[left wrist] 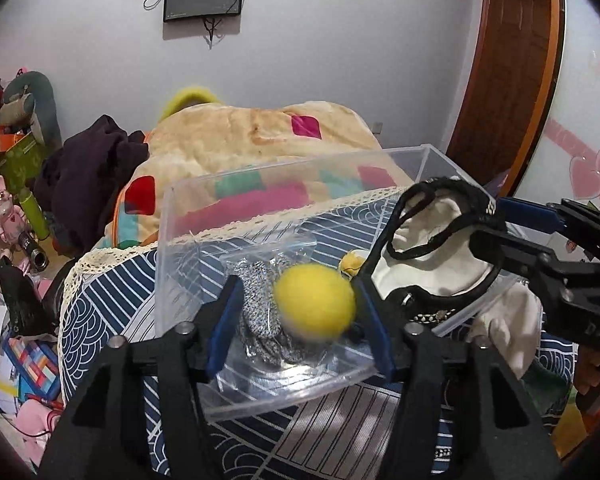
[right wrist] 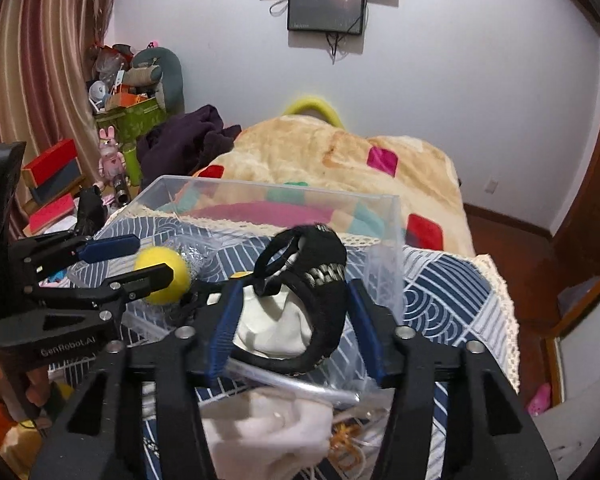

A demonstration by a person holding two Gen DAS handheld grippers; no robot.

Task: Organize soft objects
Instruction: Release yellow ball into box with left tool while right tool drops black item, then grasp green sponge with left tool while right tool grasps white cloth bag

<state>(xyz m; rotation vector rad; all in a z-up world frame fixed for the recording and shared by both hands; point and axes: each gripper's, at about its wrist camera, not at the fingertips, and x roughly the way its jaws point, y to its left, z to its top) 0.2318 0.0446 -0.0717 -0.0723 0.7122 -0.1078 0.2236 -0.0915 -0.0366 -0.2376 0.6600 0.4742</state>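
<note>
A clear plastic box (left wrist: 168, 240) (right wrist: 394, 216) stands on the blue patterned bedspread. My left gripper (left wrist: 296, 292) (right wrist: 152, 258) is open above the box, and a blurred yellow soft ball (left wrist: 314, 300) (right wrist: 162, 280) sits between its fingers without touching them. Under the ball a clear bag of grey speckled cord (left wrist: 256, 308) lies in the box. My right gripper (right wrist: 290, 300) (left wrist: 496, 220) is open around a black-and-white fabric item (right wrist: 320, 320) (left wrist: 432, 252) that rests over the box's right rim. A white cloth (right wrist: 268, 432) lies below the right gripper.
The bed carries a beige blanket (left wrist: 240, 136) with coloured patches and a dark purple garment (left wrist: 88, 168). Cluttered boxes and toys (left wrist: 8, 208) fill the left side. A wooden door (left wrist: 512, 72) stands at the right. Yellow string (right wrist: 344, 440) lies by the white cloth.
</note>
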